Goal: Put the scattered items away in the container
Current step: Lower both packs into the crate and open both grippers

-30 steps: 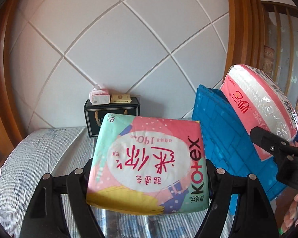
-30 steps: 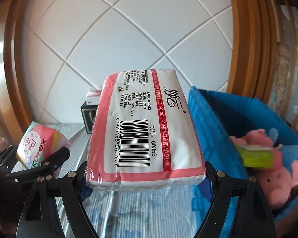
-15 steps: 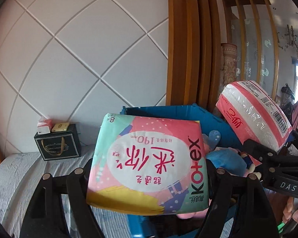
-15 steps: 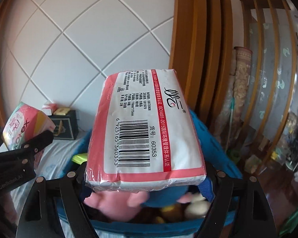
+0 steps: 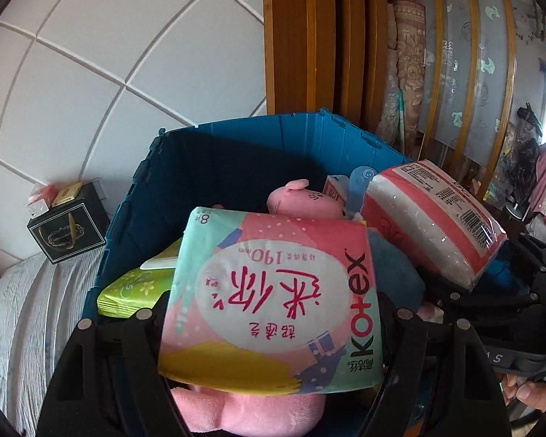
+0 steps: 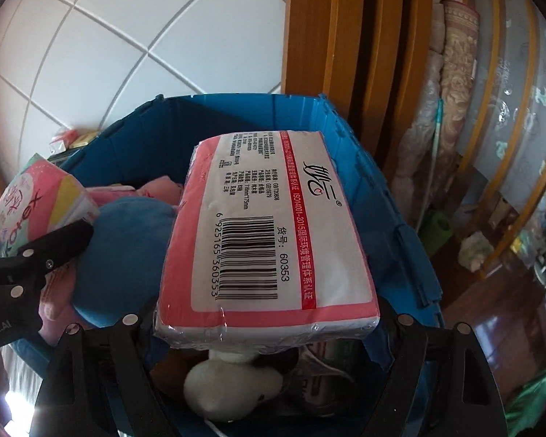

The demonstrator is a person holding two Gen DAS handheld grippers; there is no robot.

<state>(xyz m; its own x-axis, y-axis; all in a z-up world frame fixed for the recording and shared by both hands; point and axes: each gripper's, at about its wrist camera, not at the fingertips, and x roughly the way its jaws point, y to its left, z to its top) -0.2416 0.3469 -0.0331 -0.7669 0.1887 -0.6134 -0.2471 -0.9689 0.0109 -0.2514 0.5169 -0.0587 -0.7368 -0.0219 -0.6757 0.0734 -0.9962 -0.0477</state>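
My left gripper (image 5: 271, 313) is shut on a pink and mint Kotex pad pack (image 5: 273, 291), held above the open blue crate (image 5: 236, 138). My right gripper (image 6: 265, 313) is shut on a pink and white tissue pack (image 6: 265, 225) with a barcode, also over the blue crate (image 6: 382, 196). In the left wrist view the tissue pack (image 5: 433, 218) hangs at the right. In the right wrist view the Kotex pack (image 6: 36, 207) shows at the left. Inside the crate lie pink plush toys (image 5: 302, 200), a blue plush (image 6: 123, 255), a green pack (image 5: 138, 291) and a white plush (image 6: 233, 386).
The crate stands on a grey striped bed (image 5: 22, 320) against a white padded headboard (image 5: 109, 54). A black gift box (image 5: 67, 229) with small items on top sits left of the crate. A wooden frame (image 6: 345, 36) and rolled rugs (image 6: 451, 91) stand behind, right.
Both grippers swept right with their packs, from beside the crate to above its opening. The crate's contents now lie beneath them, and the black box has slid to the left.
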